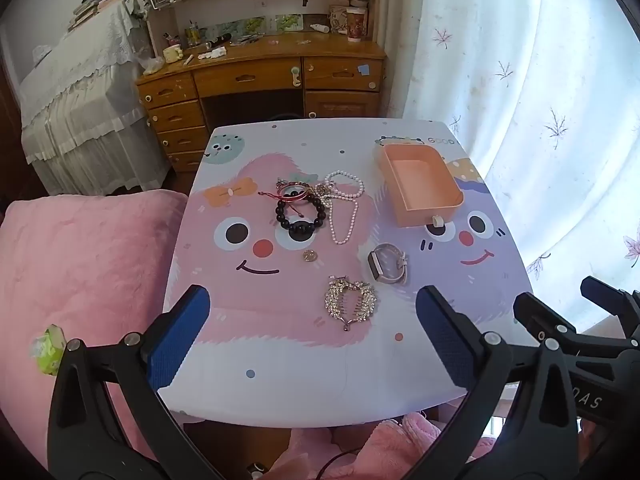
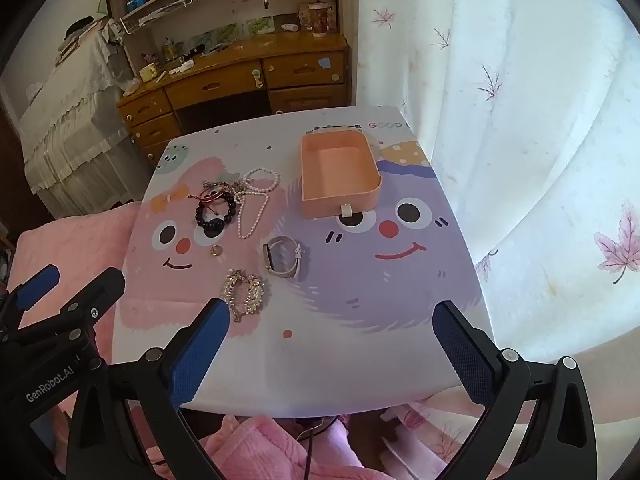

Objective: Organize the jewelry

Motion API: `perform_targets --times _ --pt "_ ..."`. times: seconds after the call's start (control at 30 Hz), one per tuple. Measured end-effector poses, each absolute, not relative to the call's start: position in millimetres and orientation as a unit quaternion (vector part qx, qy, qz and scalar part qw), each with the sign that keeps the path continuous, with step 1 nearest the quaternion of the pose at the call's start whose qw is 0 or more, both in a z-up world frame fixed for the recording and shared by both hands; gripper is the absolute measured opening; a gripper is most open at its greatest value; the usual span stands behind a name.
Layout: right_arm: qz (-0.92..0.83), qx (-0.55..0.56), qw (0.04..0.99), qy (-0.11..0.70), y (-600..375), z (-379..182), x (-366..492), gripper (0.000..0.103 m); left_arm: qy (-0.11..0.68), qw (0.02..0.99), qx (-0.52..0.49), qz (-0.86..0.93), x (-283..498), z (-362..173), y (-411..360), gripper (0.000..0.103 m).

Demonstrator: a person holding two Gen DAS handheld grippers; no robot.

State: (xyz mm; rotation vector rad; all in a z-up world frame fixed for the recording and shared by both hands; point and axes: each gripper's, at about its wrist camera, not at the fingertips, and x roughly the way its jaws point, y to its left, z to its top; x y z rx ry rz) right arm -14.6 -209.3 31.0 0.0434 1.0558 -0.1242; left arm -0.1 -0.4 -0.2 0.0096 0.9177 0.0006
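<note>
An empty orange box [image 1: 420, 184] [image 2: 338, 174] stands at the table's far right. Left of it lie a pearl necklace [image 1: 344, 208] [image 2: 256, 204], a dark bead bracelet [image 1: 300, 216] [image 2: 214, 212] and red bangles [image 1: 292, 192]. Nearer lie a small gold ring [image 1: 309, 256] [image 2: 216, 251], a watch [image 1: 388, 268] [image 2: 284, 260] and a rhinestone hair comb [image 1: 351, 302] [image 2: 244, 292]. My left gripper [image 1: 312, 336] is open and empty above the near edge. My right gripper [image 2: 332, 352] is open and empty beside it.
The small table [image 1: 280, 380] has a cartoon-face top. A pink blanket [image 1: 80, 280] lies left and below. A wooden desk [image 1: 260, 80] stands behind. A white curtain [image 1: 540, 120] hangs on the right.
</note>
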Motion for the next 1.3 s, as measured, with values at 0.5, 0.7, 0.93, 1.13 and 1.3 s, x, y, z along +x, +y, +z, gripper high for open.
perform_targets --times 0.5,0.7,0.93,1.13,1.3 --pt "-0.061 0.015 0.86 0.506 -208 29 -13 0.103 0.451 0.892 0.002 0.003 0 -5 5 0.102" --pt "-0.061 0.014 0.861 0.505 -206 29 -13 0.103 0.449 0.893 0.002 0.006 3 -3 3 0.102" --pt "-0.062 0.013 0.861 0.505 -203 26 -12 0.103 0.447 0.895 0.001 0.009 1 1 6 0.102" --pt "-0.062 0.013 0.861 0.505 -203 26 -11 0.103 0.446 0.895 0.001 0.007 1 1 7 0.102" --pt "-0.063 0.011 0.861 0.505 -204 27 -11 0.103 0.447 0.895 0.0 0.008 0 3 9 0.102"
